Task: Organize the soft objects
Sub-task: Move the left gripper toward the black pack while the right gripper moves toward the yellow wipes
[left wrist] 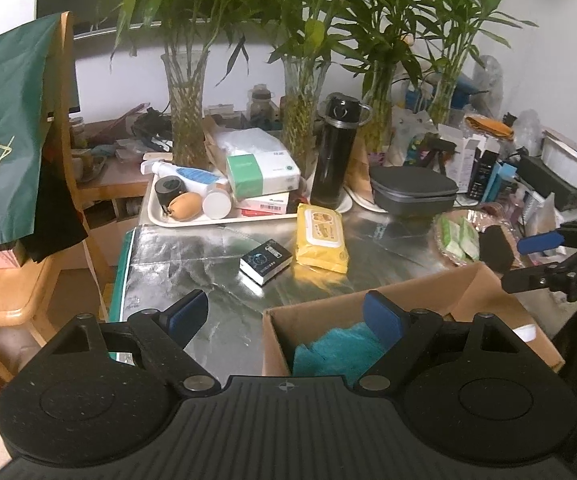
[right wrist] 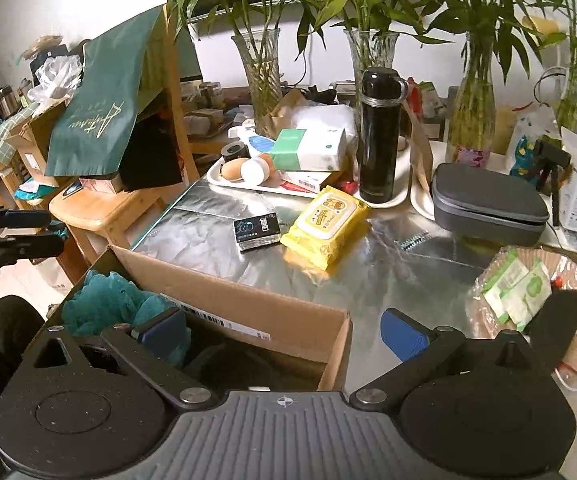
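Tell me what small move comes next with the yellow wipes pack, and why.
Probably reach the left hand-held gripper forward toward the yellow wipes pack. Both hand-held grippers are open and empty, the pack lies loose on the silver table, and the cardboard box already holds a teal cloth.

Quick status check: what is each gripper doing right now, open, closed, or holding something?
Left gripper: open, holding nothing.
Right gripper: open, holding nothing.

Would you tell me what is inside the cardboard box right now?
A teal fluffy cloth lies inside the cardboard box. The box's floor and near corner are hidden behind the claw and shadow.
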A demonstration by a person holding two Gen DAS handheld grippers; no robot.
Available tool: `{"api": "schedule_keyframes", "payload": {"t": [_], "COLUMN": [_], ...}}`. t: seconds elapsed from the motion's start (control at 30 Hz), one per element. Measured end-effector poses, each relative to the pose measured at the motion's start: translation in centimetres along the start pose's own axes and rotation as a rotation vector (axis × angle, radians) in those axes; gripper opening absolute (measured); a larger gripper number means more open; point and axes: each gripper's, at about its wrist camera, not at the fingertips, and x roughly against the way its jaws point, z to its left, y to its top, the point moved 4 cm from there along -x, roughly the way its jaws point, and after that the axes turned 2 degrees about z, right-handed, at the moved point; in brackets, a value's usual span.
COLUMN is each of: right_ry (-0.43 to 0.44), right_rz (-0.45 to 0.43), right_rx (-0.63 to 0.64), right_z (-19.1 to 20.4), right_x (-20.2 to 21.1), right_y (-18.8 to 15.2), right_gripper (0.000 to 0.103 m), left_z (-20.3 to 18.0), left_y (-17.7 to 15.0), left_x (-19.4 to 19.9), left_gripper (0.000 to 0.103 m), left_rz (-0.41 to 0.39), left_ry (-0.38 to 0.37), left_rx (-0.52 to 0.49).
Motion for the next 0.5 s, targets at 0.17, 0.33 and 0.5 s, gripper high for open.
{"api": "schedule_keyframes", "payload": {"t": [0.17,0.33,0.5], "right_ry": [-0.013,-0.022,-0.053], "right_rz": [0.004,-0.011,-0.029], "right_rx": [0.009,-0.008,-0.012], "right_z": [-0.5,-1.6,-2.9], "right_x": [-0.6,-1.4,-2.8], "right_y": [1.1,2.0,2.6], "right_gripper": [0.103,0.103,0.103], "left_z": [0.7,1.4,2.2], "left_y": [1.0,2.5,3.5], "left_x": [-1.4,-2.9,-4.9], "left_gripper": [0.086,0.085,0.086], "left_rz": [-0.016,-0.05,-0.054], "left_ry": [0.0,-0.004,-0.016], "left_rx": [-0.016,-0.035,-0.025]}}
